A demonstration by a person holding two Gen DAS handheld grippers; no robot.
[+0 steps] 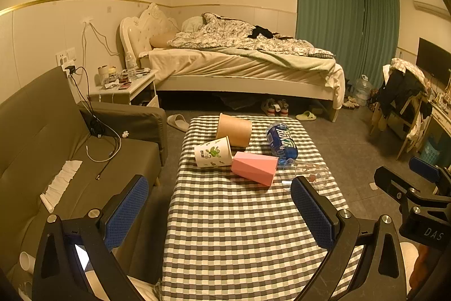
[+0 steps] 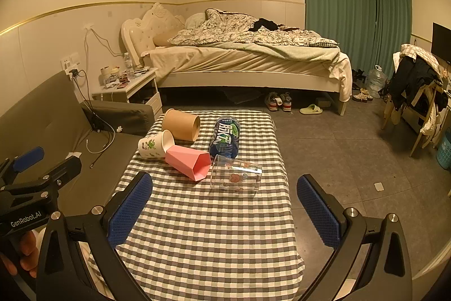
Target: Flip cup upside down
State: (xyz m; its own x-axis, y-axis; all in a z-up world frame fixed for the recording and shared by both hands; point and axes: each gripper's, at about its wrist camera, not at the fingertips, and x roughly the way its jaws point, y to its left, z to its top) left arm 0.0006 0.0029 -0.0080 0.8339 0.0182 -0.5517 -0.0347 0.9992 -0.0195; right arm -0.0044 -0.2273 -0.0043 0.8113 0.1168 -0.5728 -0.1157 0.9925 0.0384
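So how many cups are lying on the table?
5, all on their sides: brown cup far left, printed white cup, pink cup, blue cup, clear cup nearest. None apparently hidden.

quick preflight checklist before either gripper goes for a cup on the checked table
1. Left gripper open and empty: ok.
2. Right gripper open and empty: ok.
3. Cups already upside down: not ok; the clear cup, pink cup, white printed cup, brown cup and blue cup all lie on their sides.
4. Free path to the clear cup, nearest the right gripper: ok.
5. Pink cup clear of its neighbours: not ok; it appears to touch the white printed cup.
6. Bare checked tablecloth to set a cup down on: ok.
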